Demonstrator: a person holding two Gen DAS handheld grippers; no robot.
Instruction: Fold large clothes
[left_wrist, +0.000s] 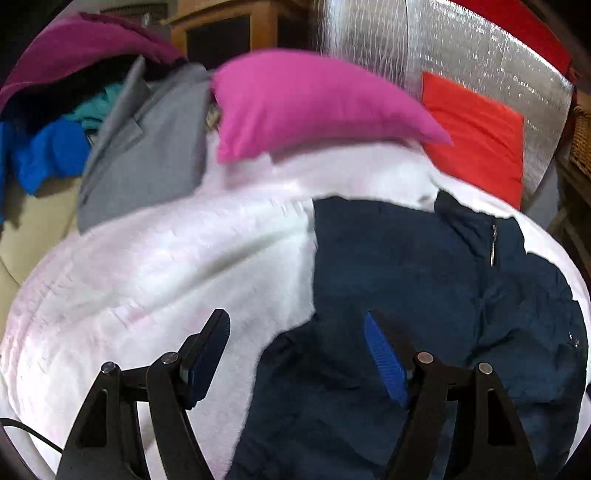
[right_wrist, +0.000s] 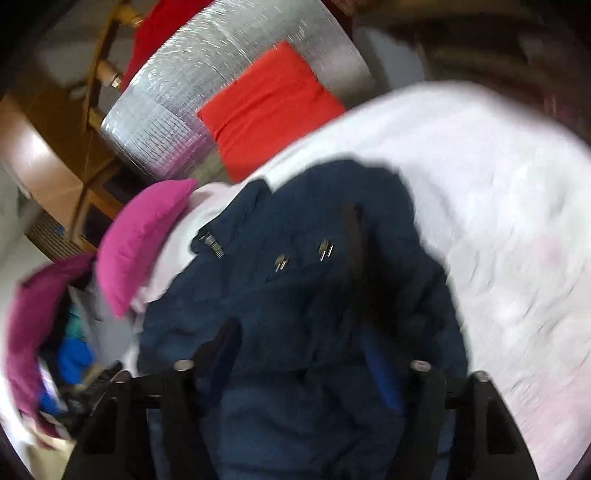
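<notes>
Navy jacket, the large garment in hand: spread on the white bedcover, toward the cover's right side in the left wrist view, roughly central in the right wrist view; collar, zip pull and two metal snaps facing up; body rumpled and bunched, no clean fold line visible, lower part running out of frame beneath the tools. Left gripper: jaws well apart, nothing between the pads, hovering over the jacket's left edge where navy meets white. Right gripper: jaws apart, poised above the jacket's middle; blurred, but no cloth seen pinched between the pads. Folding judged early: garment laid out but not flattened, sleeves not clearly traceable, halves not yet brought together. Remaining, by estimate: smoothing, sleeves in, body doubled over. Pink pillow: at the cover's far edge. Grey garment: flat-looking, beside the pillow at the far left corner. Heap of blue, teal and magenta clothes: beyond the left edge, unfolded, likely still waiting. Red cushion: against a silver quilted panel, far right.
</notes>
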